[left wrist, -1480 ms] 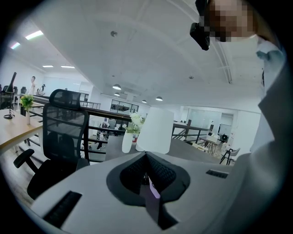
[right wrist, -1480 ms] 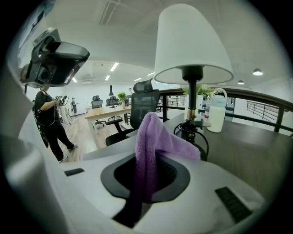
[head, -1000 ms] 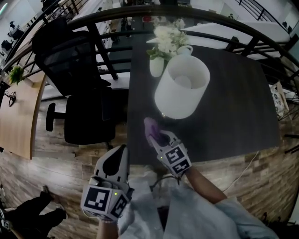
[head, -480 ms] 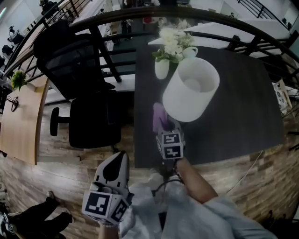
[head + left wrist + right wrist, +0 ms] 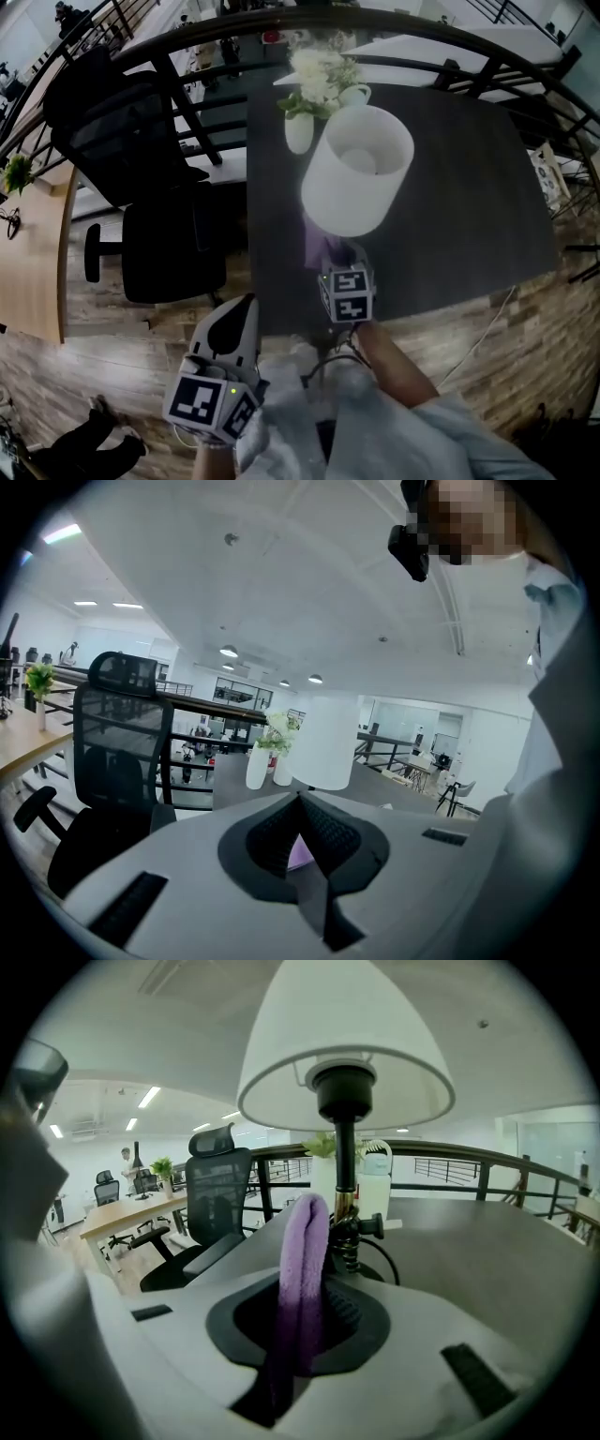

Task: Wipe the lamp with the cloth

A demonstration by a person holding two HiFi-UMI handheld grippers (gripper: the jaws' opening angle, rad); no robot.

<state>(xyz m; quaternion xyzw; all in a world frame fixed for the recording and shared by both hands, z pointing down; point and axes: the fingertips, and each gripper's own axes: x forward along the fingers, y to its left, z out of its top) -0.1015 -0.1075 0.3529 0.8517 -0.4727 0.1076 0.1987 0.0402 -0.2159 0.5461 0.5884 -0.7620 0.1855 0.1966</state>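
A table lamp with a white shade stands on the dark table; in the right gripper view its shade rises over a brass stem just beyond the jaws. My right gripper is shut on a folded purple cloth, which sticks up between the jaws close in front of the lamp stem. The purple cloth shows under the shade's near edge in the head view. My left gripper hangs low off the table's near left corner, jaws shut with nothing between them.
A white vase of flowers and a white jug stand behind the lamp. A black office chair sits left of the table. A black railing runs along the far side. The lamp's cord loops beside its base.
My right gripper has carried the cloth forward and right, from the table's near left up under the lamp shade beside the stem. The left gripper has stayed put.
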